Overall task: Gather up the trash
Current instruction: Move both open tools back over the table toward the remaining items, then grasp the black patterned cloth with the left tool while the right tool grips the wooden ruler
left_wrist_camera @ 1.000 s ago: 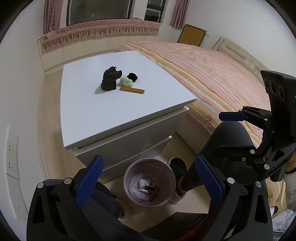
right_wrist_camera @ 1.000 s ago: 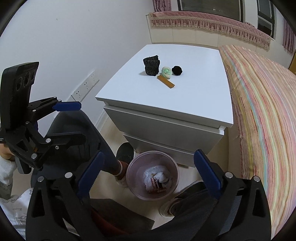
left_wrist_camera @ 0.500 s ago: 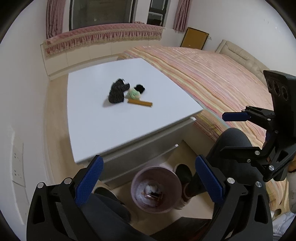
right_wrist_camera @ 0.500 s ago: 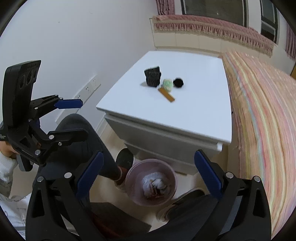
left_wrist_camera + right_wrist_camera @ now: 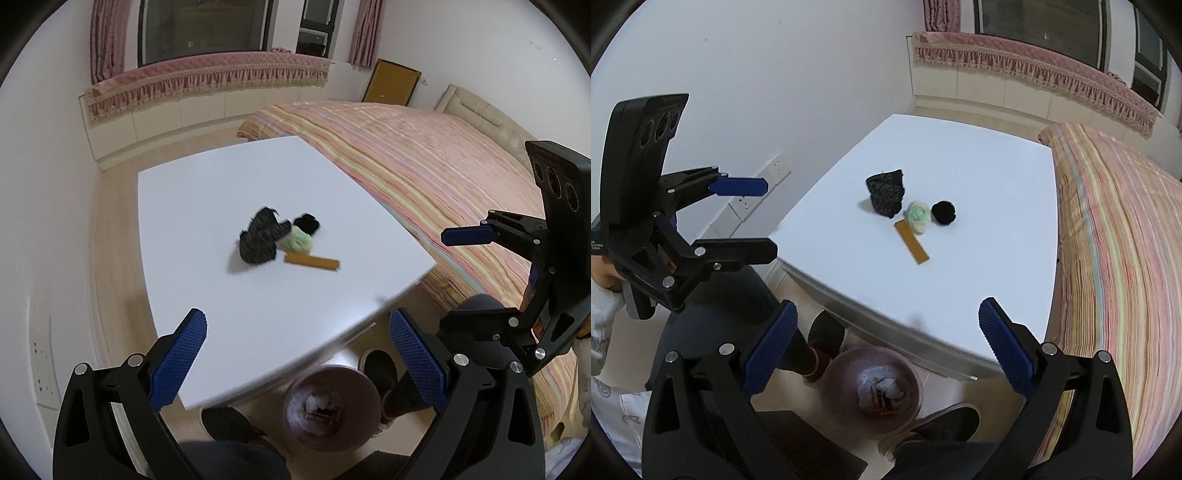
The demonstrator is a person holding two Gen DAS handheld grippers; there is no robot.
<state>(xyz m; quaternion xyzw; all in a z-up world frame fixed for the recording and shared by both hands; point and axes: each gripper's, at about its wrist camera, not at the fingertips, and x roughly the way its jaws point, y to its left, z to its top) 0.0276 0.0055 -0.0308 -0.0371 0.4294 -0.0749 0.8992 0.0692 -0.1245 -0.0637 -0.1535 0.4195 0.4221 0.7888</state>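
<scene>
Both claws, left claw (image 5: pixel 295 354) and right claw (image 5: pixel 886 347), gape wide with nothing held. Four trash bits (image 5: pixel 280 243) sit untouched mid-desk (image 5: pixel 207 206); bin (image 5: pixel 871 387) below already holds some. Mostly unfinished.

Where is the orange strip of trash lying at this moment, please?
In both views the orange strip lies flat on the white cabinet top, nearest the person, touching the green wad.

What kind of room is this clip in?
Most likely a bedroom: a striped bed beside a white drawer unit, with a curtained window behind.
</scene>
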